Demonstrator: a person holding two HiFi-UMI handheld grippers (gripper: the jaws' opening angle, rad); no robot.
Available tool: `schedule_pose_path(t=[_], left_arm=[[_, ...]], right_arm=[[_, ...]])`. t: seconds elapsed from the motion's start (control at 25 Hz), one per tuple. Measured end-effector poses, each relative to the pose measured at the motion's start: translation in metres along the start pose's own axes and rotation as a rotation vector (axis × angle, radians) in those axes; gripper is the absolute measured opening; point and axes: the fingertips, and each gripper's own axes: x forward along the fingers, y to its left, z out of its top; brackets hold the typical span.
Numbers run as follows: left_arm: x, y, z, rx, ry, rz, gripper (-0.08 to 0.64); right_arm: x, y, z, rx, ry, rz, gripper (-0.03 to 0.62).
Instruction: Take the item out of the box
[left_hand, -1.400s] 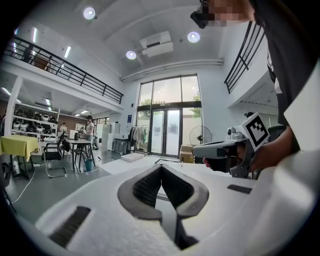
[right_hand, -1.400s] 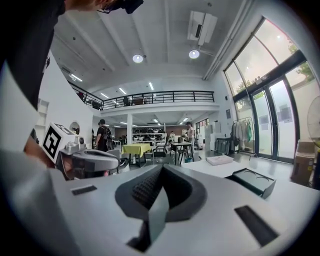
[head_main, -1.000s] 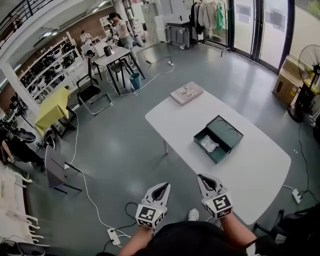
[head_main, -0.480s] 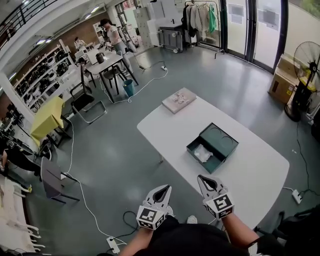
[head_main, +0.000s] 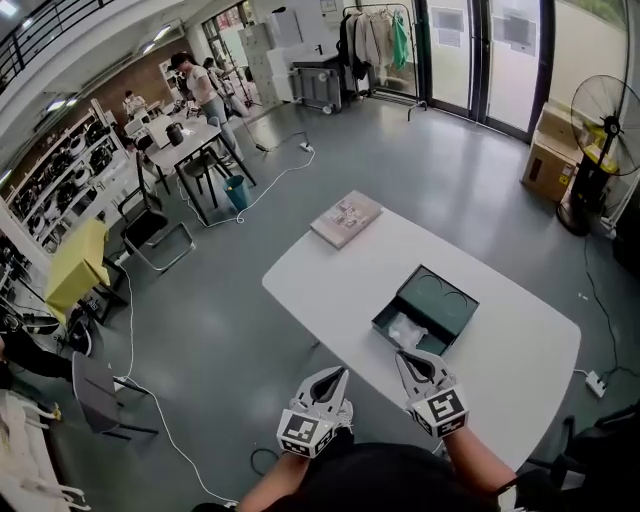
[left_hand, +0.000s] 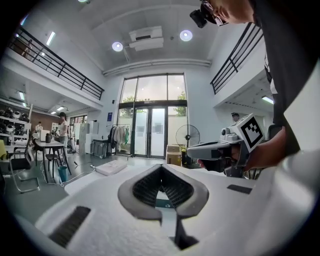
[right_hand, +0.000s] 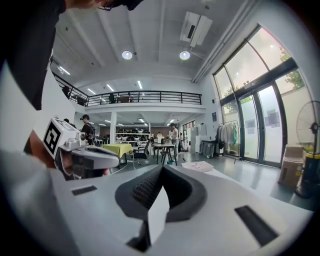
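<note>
A dark green box (head_main: 427, 310) lies open on the white table (head_main: 510, 350), its lid folded back. Inside its near half sits a pale item in clear wrapping (head_main: 407, 328). My left gripper (head_main: 338, 374) hangs shut and empty off the table's near edge, over the floor. My right gripper (head_main: 404, 357) is shut and empty too, its tip just short of the box's near side. In the left gripper view the jaws (left_hand: 161, 167) meet with nothing between them, and the right gripper (left_hand: 220, 149) shows beside them. The right gripper view shows its closed jaws (right_hand: 161, 171).
A flat pale book-like package (head_main: 346, 219) lies on the table's far corner. A standing fan (head_main: 605, 130) and cardboard cartons (head_main: 549, 160) are at the right. Chairs, a desk (head_main: 185, 140) and people stand far left. Cables run across the grey floor.
The table and box have come nearer to both grippers in the head view, and the right gripper's tip now reaches the box's near side. Both grippers stay shut.
</note>
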Motion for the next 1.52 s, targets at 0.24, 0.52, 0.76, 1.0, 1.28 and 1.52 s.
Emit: schedule_pose_path(t=[0.24, 0.52, 0.76, 1.0, 1.28, 1.52], left_arm=[[0.037, 0.056, 0.010, 0.025, 0.005, -0.075, 0.012], [0.070, 0.103, 0.012, 0.021, 0.018, -0.195, 0.012], [0.104, 0.123, 0.006, 0.015, 0.021, -0.323, 0.012], [0.130, 0.112, 0.002, 0.021, 0.032, -0.445, 0.012], [0.162, 0.096, 0.003, 0.011, 0.047, -0.506, 0.012], [0.186, 0.075, -0.007, 0.006, 0.043, -0.556, 0.012]], right_arm=[[0.057, -0.016, 0.010, 0.005, 0.030, -0.047, 0.006], [0.103, -0.032, 0.013, 0.026, 0.063, -0.159, 0.006], [0.116, -0.055, 0.005, 0.048, 0.095, -0.296, 0.006], [0.100, -0.072, -0.012, 0.085, 0.138, -0.410, 0.006], [0.088, -0.100, -0.017, 0.094, 0.168, -0.476, 0.006], [0.082, -0.117, -0.020, 0.081, 0.173, -0.475, 0.006]])
